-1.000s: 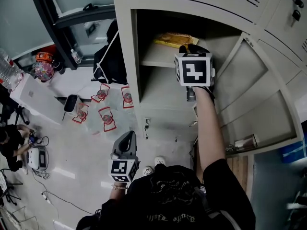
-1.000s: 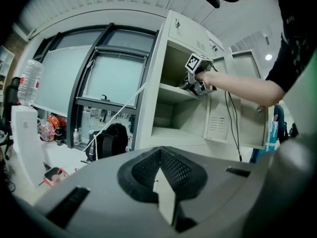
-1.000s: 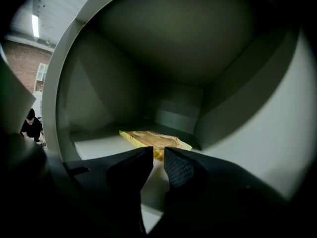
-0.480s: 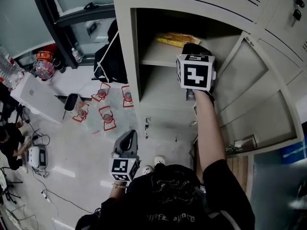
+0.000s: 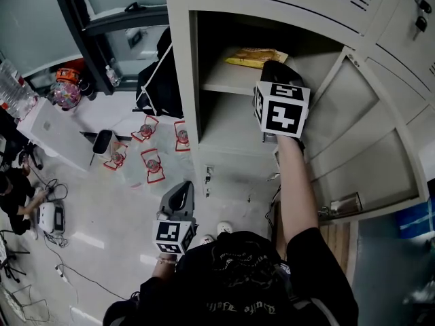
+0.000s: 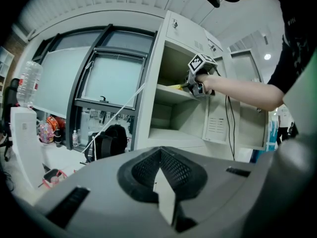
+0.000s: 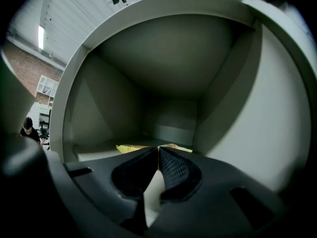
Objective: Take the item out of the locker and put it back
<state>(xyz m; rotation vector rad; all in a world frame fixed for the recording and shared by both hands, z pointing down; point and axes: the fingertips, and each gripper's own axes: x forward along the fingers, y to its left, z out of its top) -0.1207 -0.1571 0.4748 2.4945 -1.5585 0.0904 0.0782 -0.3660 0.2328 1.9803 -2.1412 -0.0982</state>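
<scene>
Right gripper point(image 5: 277, 72): held up at arm's length, nose just inside the upper compartment of the tall beige metal locker point(image 5: 181, 80). The marker cube faces the head camera.

In the right gripper view the jaws point(image 7: 157, 148) stand closed, tips meeting in a thin seam. I can't tell whether a sliver of wrapper is caught in it.

Flat yellow snack packet point(image 5: 256, 57): lies on the locker's upper shelf point(image 5: 221, 81), towards the back. Its near edge is right at the right gripper's tips. In the right gripper view the packet point(image 7: 131, 147) shows as a low yellow strip on both sides of the closed tips, just behind them. It rests flat on the shelf.

From the left gripper view the packet point(image 6: 175, 86) is a thin yellow line on the shelf edge. The right gripper point(image 6: 189, 86) is at its outer end.

Locker door point(image 5: 363, 138): swung open to the right of the arm.

Left gripper point(image 5: 181, 189): hangs low at the person's side, well apart from the locker and above the pale floor point(image 5: 115, 216). Its own view shows the jaws point(image 6: 158, 155) pressed together with nothing between them.

Surroundings: a black backpack point(image 5: 155, 80) sits against the locker's left side. Several clear pouches with red trim point(image 5: 153, 165) lie on the floor near it.
</scene>
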